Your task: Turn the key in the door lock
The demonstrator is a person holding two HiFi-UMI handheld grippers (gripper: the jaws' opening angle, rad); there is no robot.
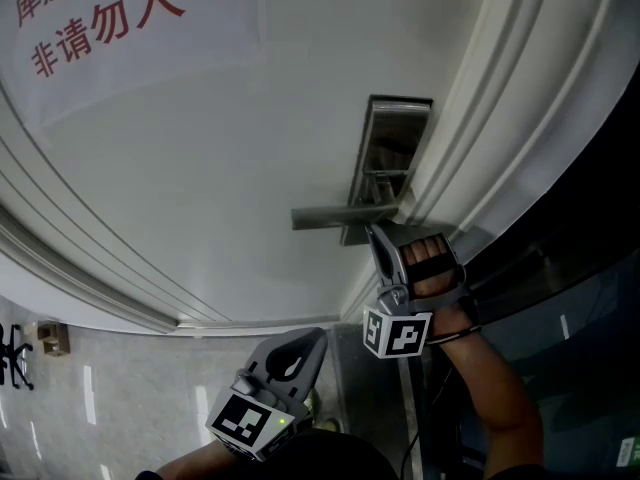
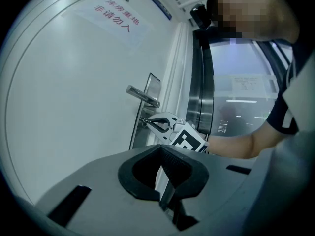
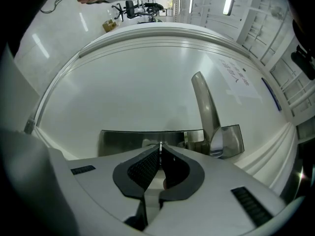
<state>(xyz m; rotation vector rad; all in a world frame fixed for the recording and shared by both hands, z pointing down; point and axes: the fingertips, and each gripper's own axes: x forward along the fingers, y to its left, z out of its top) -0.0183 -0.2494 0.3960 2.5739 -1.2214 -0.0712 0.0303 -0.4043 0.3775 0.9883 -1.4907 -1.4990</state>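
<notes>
On the white door (image 1: 230, 138) a steel lock plate (image 1: 395, 158) carries a lever handle (image 1: 340, 216) that sticks out level. My right gripper (image 1: 383, 232) is pressed up to the plate just below the handle, by the door's edge. Its jaws are shut on the key (image 3: 160, 145), which shows only as a thin metal sliver between the pads, pointing into the lock plate (image 3: 123, 140). The left gripper view shows the right gripper (image 2: 146, 123) side-on at the keyhole under the handle (image 2: 142, 96). My left gripper (image 1: 305, 348) hangs lower, off the door, shut with nothing in it.
A paper sign with red characters (image 1: 90, 28) is stuck high on the door. The moulded door frame (image 1: 500, 118) runs beside the lock, with a dark glass panel (image 1: 590, 308) beyond it. Tiled floor (image 1: 110, 388) and an office chair (image 1: 14, 358) lie at lower left.
</notes>
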